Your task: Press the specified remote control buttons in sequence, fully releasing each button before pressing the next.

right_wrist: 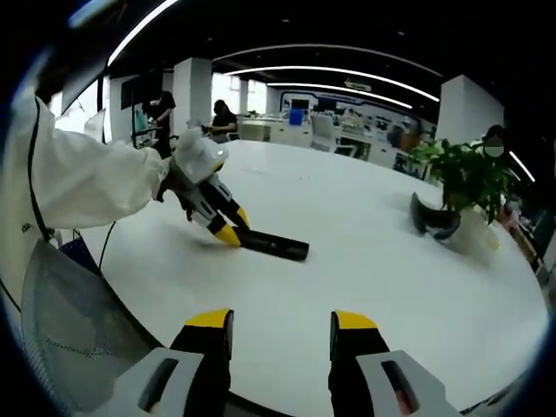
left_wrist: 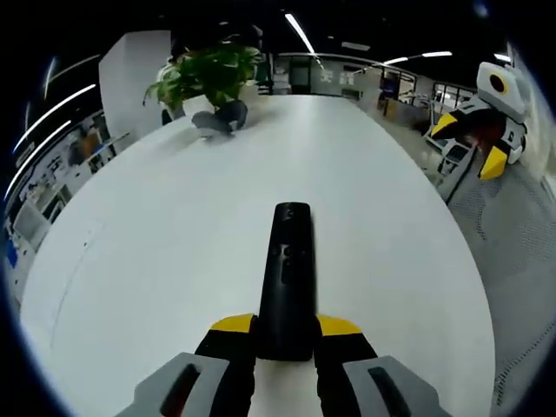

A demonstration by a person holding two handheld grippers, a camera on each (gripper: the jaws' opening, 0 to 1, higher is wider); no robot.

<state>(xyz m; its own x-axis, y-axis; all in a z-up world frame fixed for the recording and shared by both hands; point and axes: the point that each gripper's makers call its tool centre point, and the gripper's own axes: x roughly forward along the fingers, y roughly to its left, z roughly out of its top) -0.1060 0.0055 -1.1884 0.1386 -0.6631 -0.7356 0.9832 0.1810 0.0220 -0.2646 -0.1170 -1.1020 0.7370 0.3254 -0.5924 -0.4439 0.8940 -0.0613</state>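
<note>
A remote control is lying on a large table, its near end sitting between the jaws of the left gripper and its far end pointing toward the far side of the table. A potted plant is standing at the far left of the table in the left gripper view, with a curved object lying just in front of it. In the right gripper view, the right gripper is hovering over the table's near edge, well apart from the remote control, which is lying toward the left; the potted plant is standing at the far right.
</note>
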